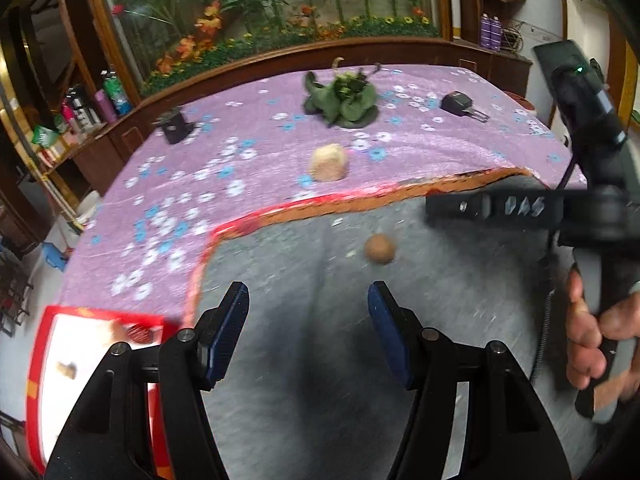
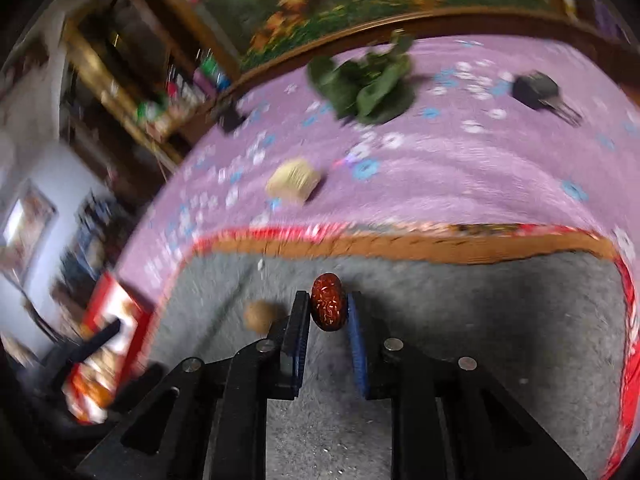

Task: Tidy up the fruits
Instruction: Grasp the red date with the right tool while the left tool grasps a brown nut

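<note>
My right gripper is shut on a wrinkled red date and holds it above the grey mat. A small round brown fruit lies on the mat just left of its fingers; it also shows in the left wrist view. My left gripper is open and empty over the grey mat, short of the brown fruit. A pale tan lumpy fruit lies on the purple cloth beyond the mat and shows in the right wrist view. The right gripper's body is at the right in the left wrist view.
A red-rimmed white tray holding a few small items sits at the near left. A green leafy bundle and two black devices lie on the purple flowered cloth. A wooden-framed flower panel stands behind the table.
</note>
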Demonstrator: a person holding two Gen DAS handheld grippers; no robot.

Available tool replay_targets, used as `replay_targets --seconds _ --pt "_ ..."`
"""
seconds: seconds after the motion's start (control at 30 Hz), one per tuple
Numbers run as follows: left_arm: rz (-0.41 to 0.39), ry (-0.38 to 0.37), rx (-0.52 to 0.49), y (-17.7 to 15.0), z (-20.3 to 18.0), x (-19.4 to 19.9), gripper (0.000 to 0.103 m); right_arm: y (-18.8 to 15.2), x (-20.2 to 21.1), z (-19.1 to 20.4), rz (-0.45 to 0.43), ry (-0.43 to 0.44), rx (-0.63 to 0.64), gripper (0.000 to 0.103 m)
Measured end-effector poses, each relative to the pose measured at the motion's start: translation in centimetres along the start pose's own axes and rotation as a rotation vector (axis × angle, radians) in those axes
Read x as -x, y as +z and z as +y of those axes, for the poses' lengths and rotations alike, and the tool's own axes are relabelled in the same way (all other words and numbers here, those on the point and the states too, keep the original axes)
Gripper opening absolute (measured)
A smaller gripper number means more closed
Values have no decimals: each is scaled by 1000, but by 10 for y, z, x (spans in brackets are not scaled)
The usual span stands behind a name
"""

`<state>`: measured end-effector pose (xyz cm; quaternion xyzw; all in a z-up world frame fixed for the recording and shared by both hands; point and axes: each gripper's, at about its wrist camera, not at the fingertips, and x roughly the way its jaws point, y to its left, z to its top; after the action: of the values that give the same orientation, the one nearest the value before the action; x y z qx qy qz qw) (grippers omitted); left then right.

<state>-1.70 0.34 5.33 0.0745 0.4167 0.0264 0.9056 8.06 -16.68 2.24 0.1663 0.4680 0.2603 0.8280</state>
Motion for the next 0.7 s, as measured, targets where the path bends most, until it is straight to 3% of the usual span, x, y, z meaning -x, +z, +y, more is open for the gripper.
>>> replay_targets --seconds 0.13,0.37,0.4,0.53,0.6,0.7 --pt "24 -26 8 13 -15 -20 61 7 6 -28 -20 -3 -137 20" --pt "63 -58 16 21 -32 -49 60 9 -5 -41 8 22 -207 20" --pt "65 -58 19 21 -32 -51 58 9 -6 -40 7 19 -205 20" --pt "68 -73 42 20 -31 -61 26 8 -6 -40 6 18 -205 20" --pt "51 -87 46 20 -31 -62 21 8 -6 -41 6 19 -207 20" --pt "36 -81 40 18 -32 -60 20 8 -6 -39 4 13 -200 20"
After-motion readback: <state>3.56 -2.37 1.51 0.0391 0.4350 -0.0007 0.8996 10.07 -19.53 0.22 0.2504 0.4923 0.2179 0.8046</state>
